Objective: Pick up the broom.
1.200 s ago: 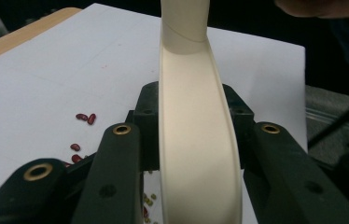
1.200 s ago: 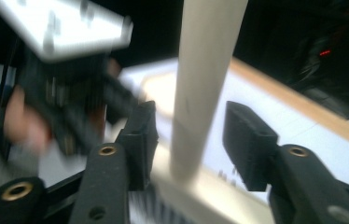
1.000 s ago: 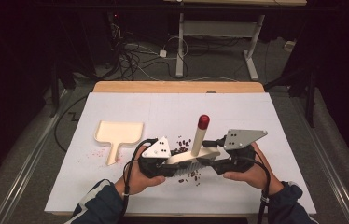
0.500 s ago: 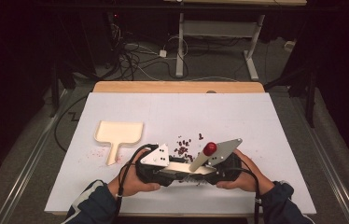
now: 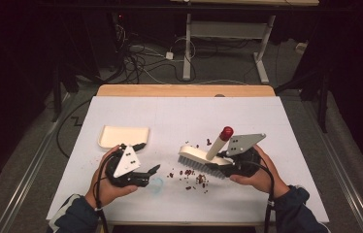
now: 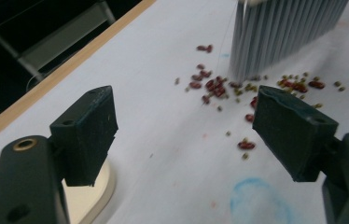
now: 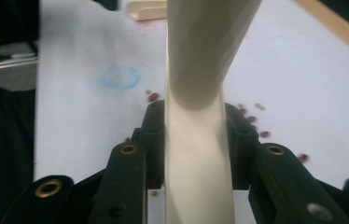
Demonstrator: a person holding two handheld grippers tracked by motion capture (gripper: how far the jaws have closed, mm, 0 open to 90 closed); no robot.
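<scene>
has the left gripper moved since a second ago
Yes. In the high view the left gripper has slid left, away from the brush it sat beside, and now lies just below the dustpan. Its jaws have just been opening, with nothing between them.

Your non-work items: blue ring mark [image 5: 156, 183] on the table's white sheet [image 5: 179, 116] toward its near edge, wood strip [image 5: 184, 90] along the far edge, cables [image 5: 140, 58] and desk legs [image 5: 187, 43] on the floor beyond.
</scene>
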